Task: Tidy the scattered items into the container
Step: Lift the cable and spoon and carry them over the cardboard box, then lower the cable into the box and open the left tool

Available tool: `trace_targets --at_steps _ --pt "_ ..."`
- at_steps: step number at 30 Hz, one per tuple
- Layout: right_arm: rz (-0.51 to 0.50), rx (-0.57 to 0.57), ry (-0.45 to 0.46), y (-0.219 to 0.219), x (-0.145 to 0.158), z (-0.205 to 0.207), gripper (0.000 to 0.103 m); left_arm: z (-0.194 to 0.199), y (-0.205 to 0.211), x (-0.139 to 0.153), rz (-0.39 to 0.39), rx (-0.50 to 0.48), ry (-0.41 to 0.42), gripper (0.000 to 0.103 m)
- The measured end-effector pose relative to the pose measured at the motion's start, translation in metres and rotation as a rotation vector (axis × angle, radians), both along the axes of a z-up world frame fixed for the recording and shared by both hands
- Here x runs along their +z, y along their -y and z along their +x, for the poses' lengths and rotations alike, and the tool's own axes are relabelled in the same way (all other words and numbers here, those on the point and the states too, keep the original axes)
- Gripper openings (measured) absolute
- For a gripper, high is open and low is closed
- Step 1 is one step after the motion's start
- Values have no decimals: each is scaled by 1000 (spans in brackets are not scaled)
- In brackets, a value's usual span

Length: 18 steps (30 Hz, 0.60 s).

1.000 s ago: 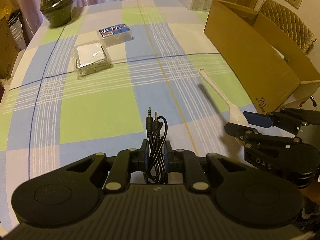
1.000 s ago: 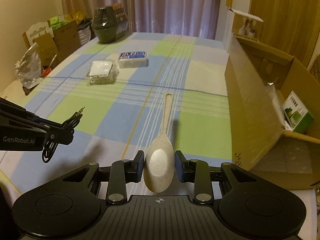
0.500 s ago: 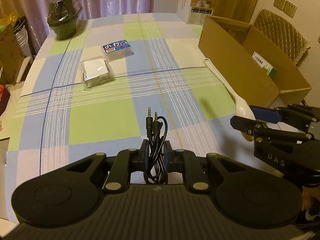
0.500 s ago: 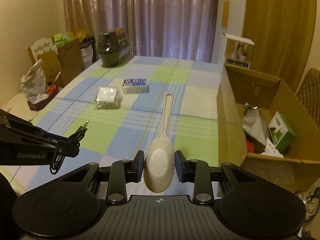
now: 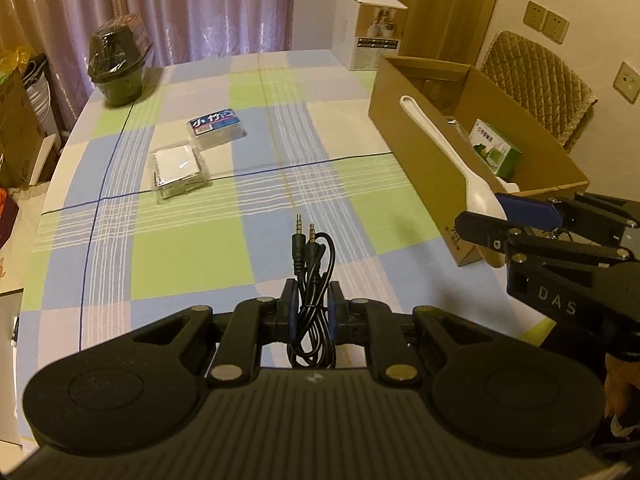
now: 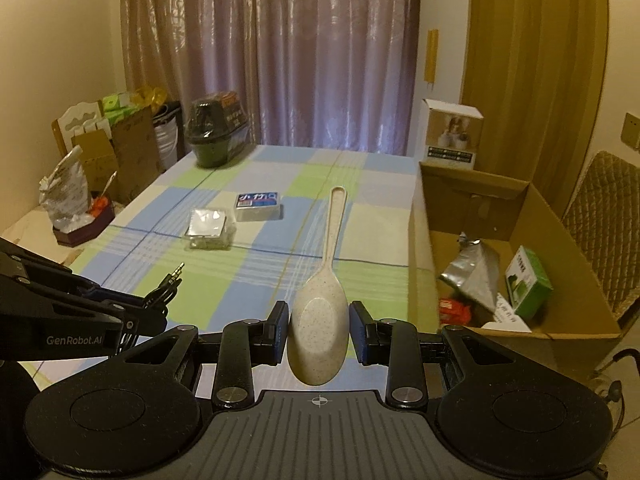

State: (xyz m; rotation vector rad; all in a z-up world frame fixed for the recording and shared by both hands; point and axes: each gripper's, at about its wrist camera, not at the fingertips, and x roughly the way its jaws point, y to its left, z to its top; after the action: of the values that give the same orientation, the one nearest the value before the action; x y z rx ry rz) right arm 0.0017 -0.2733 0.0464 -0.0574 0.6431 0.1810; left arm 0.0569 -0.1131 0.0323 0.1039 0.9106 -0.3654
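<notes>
A dark lidded pot (image 5: 116,66) and a white product box (image 5: 370,32) stand at the checked tabletop's (image 5: 192,248) far end, before purple curtains (image 6: 280,48), a quilted chair (image 5: 538,80) nearby.

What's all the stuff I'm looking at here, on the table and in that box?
Audio cable: one, black, coiled, clamped in the left gripper.
Spoon: one, speckled beige, bowl clamped in the right gripper.
Cardboard box: one, brown, open, at the table's right edge.
Green carton: one, inside the box.
Silver pouch: one, inside the box.
Clear packs: two, mid-table, side by side.
Dark tub: one, far left corner.
White carton: one, behind the box.
Tablecloth: checked blue, green, white.
Left gripper: black, shut.
Right gripper: black, shut.
</notes>
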Motion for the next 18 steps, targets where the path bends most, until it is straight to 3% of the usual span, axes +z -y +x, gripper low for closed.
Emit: trace_targets --at_steps 10,18 --pt "18 -94 60 46 29 4 35 1 28 16 -43 -38 8 11" --pt "24 -191 102 108 52 26 35 25 89 37 -119 -125 20 11"
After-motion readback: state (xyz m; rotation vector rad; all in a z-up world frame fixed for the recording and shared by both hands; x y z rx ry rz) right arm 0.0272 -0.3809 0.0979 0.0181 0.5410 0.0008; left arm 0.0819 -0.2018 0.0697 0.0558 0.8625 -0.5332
